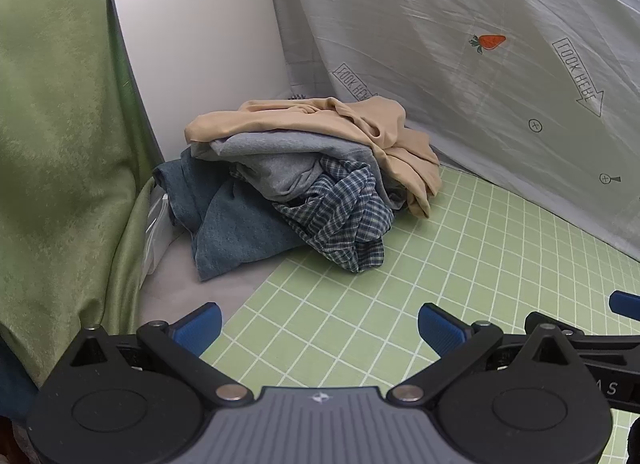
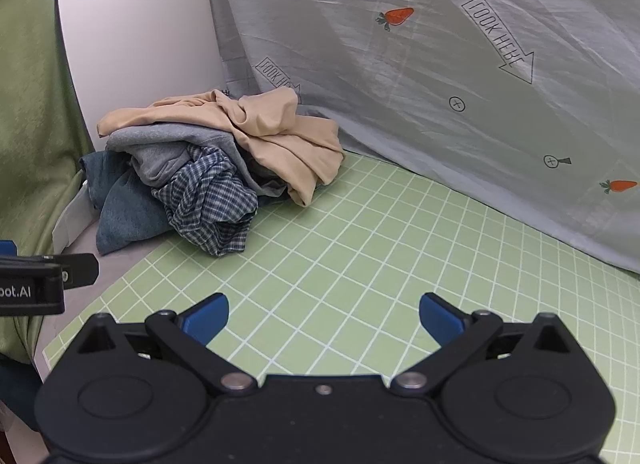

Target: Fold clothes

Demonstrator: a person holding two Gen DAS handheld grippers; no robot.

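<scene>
The pile of clothes [image 1: 304, 175] at centre left hides its lower garments. Both the left gripper [image 1: 320, 328] and the right gripper [image 2: 324, 318] tilt downward, jaws wide and empty.

The clothes [image 1: 304, 175] lie heaped and unfolded at the green grid mat's [image 1: 440, 264] far-left corner; tan on top. Grey, blue and plaid lie beneath.

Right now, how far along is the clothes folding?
Nothing looks folded yet. The tan garment, grey top, plaid shirt and blue piece lie heaped together. The left gripper and right gripper are open, empty. All folding remains.
</scene>
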